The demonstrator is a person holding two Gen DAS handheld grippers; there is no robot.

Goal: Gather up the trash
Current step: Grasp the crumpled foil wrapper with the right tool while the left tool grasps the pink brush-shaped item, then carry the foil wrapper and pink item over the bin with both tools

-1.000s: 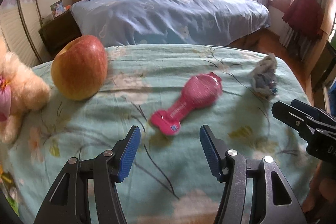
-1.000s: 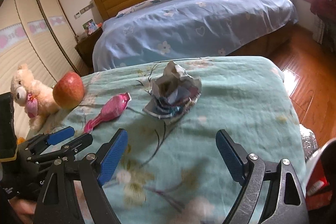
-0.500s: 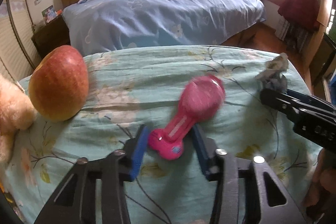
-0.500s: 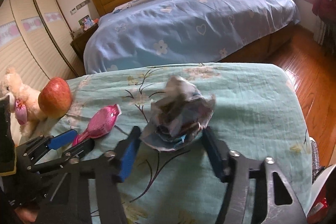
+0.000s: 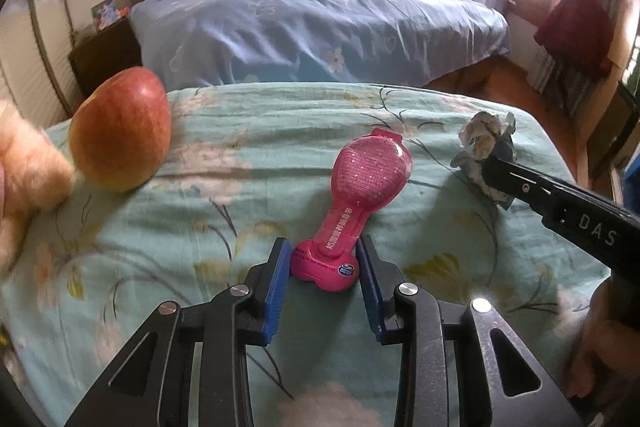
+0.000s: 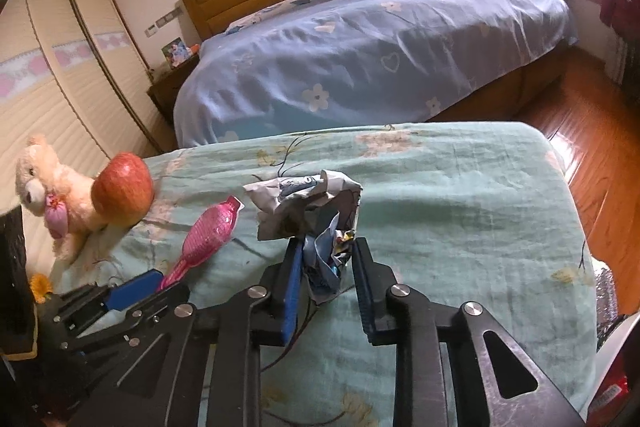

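A pink plastic blister pack [image 5: 356,195], shaped like a brush, lies on the teal flowered cloth [image 5: 248,131]. My left gripper [image 5: 323,259] is shut on its near end. The pack also shows in the right wrist view [image 6: 208,235]. A crumpled paper wad [image 6: 308,211] lies to the right on the cloth. My right gripper [image 6: 326,259] is shut on its near part. The wad [image 5: 486,143] and my right gripper's dark finger [image 5: 560,203] show at the right of the left wrist view.
A red apple [image 5: 120,131] and a plush bear [image 6: 52,187] sit at the left of the cloth. A bed with blue bedding [image 5: 320,27] stands behind. Wooden floor [image 6: 592,131] lies to the right, and a shiny bag edge [image 6: 608,291] shows low right.
Both grippers moved forward and closed from wide open: the left one onto the pink pack's near end, the right one onto the paper wad.
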